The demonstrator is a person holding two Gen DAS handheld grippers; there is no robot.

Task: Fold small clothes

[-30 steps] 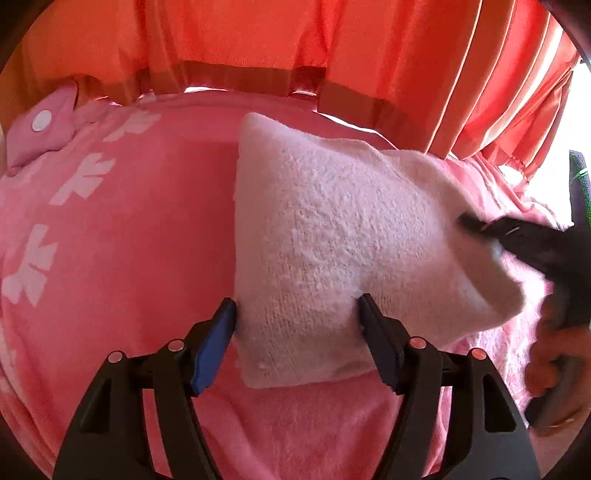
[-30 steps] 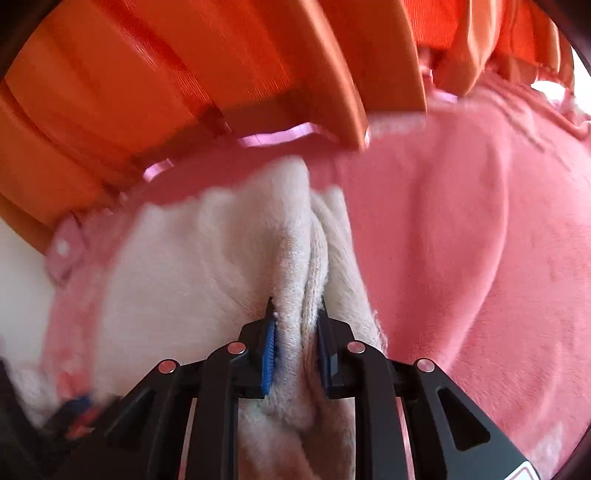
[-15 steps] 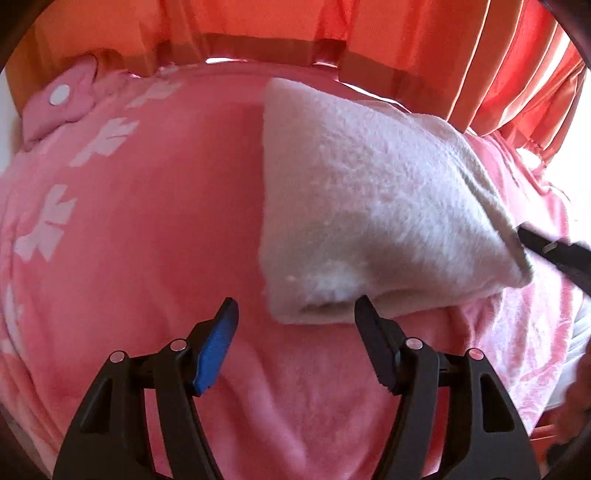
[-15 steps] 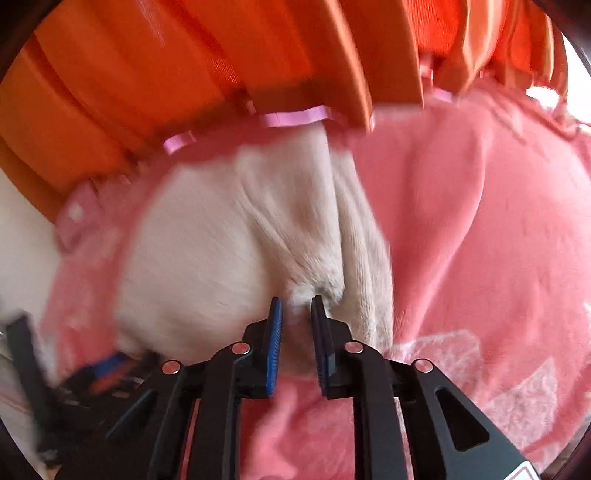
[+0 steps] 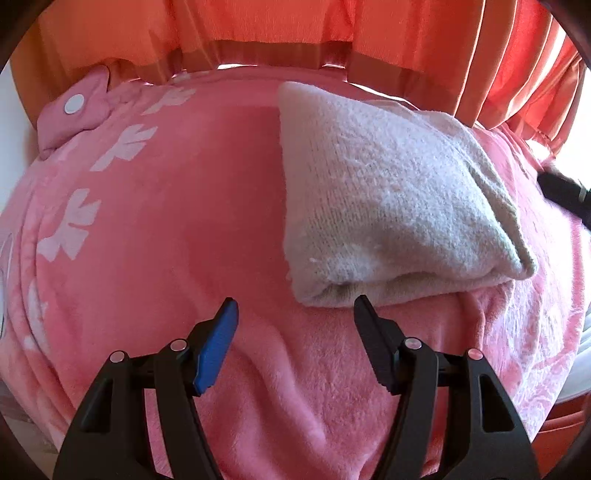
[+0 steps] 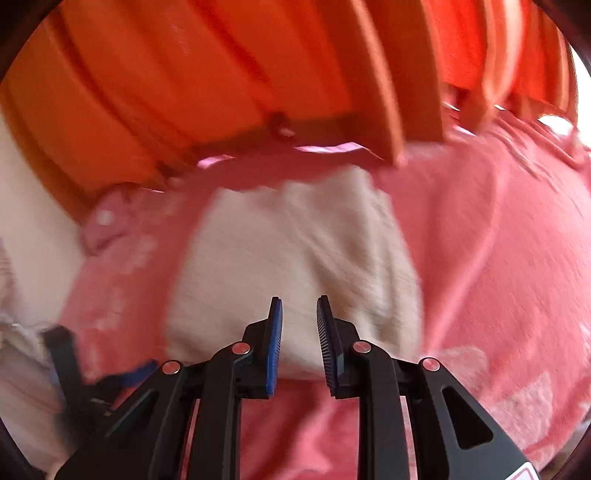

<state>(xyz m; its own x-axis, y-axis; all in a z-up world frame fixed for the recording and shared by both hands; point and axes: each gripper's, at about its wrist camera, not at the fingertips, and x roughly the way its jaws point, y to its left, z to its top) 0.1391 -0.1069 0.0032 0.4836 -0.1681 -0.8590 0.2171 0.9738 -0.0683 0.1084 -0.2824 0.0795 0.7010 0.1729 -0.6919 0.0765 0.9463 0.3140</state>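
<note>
Folded white knit garment (image 5: 391, 199) lies right of centre in my left view, on the pink blanket (image 5: 166, 229). Right view is motion-blurred, so its fold edges are unreadable there. My left hand-held gripper (image 5: 295, 314) is spread wide, empty, just below its near edge. Right hand-held gripper (image 6: 299, 314) is parted narrowly, gripping nothing, garment just beyond. Orange curtain (image 5: 295, 26) up top.

The whole right wrist view is motion-blurred; the folded white garment (image 6: 291, 273) there has smeared edges; the left gripper (image 6: 110, 373) at eight o'clock is a dark smudge; in the left wrist view the right gripper (image 5: 565, 192) is cut off at three o'clock.
</note>
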